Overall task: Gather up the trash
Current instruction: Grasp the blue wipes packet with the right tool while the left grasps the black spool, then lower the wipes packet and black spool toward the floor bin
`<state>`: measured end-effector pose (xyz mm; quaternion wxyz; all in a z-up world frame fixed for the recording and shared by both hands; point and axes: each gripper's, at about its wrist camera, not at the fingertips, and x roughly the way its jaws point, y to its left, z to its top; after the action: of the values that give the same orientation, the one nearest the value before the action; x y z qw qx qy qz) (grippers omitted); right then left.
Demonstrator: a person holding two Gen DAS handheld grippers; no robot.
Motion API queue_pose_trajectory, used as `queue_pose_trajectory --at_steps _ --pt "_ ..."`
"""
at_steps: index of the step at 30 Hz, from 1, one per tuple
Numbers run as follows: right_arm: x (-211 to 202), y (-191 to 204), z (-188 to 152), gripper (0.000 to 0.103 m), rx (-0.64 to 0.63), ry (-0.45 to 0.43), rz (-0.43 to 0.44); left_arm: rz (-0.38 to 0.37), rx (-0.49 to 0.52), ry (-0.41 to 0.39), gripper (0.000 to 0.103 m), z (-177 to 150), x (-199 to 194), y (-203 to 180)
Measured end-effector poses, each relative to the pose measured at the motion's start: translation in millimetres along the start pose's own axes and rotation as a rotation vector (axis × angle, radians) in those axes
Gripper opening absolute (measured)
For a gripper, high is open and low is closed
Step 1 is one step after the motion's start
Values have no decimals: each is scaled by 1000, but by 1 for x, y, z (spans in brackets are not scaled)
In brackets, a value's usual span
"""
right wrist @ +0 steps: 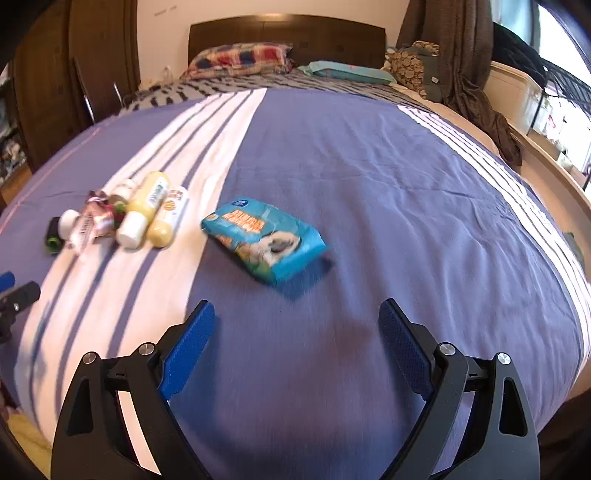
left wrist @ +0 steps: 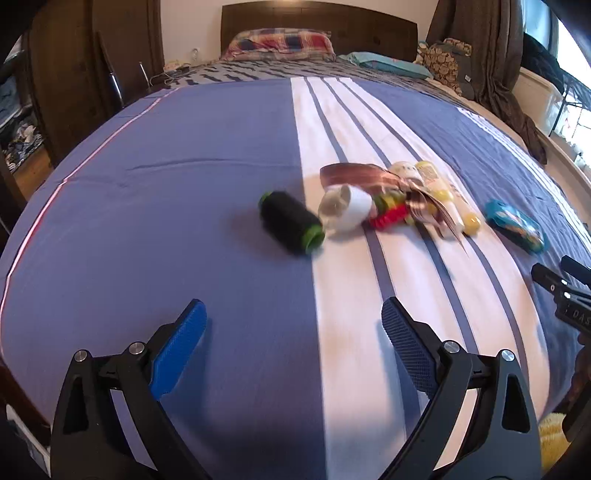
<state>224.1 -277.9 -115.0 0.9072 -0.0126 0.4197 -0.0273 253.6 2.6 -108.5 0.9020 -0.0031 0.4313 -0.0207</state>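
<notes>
On the blue and white striped bedspread (left wrist: 184, 206) lies a cluster of items. A black spool with green ends (left wrist: 290, 227) rests left of a white cup-like piece (left wrist: 345, 212), a red and green item (left wrist: 388, 216), a brown wrapper (left wrist: 369, 175) and yellow tubes (left wrist: 469, 218). A blue snack packet (left wrist: 515, 225) lies further right. My left gripper (left wrist: 293, 332) hovers open and empty, short of the spool. In the right wrist view the blue packet (right wrist: 264, 245) lies just ahead of my open, empty right gripper (right wrist: 297, 328). The yellow tubes (right wrist: 147, 210) sit at left.
Pillows (left wrist: 280, 44) and a dark headboard (left wrist: 317, 22) stand at the bed's far end. A brown curtain (right wrist: 465, 74) hangs at right, a wooden wardrobe (left wrist: 85, 66) at left. The right gripper's black body (left wrist: 565, 295) shows at the left view's right edge.
</notes>
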Motion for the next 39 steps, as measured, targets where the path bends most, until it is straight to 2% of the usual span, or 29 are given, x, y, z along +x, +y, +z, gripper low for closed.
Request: queue_pose_trajectory --at_steps 4,11,13,14,19,25,34,39 --pt "15 0 16 91 -10 15 -18 23 -28 27 85 20 25 5" --pt "35 11 36 91 -53 29 -45 26 -41 30 78 45 43 14" --pt "38 14 40 88 -70 33 -41 24 -34 37 68 48 47 14" --pt "39 16 41 85 -75 36 -27 24 -31 42 66 49 50 15" --pt "36 20 38 54 -85 35 30 -11 -13 46 42 47 47 14" --pt "23 26 26 46 -91 26 51 -34 9 38 41 30 35 16" --pt "-15 32 -6 43 -89 13 112 -52 50 15 40 -11 -5 6" --pt "-45 35 -32 42 -92 -19 145 -105 39 -18 40 -40 -37 1"
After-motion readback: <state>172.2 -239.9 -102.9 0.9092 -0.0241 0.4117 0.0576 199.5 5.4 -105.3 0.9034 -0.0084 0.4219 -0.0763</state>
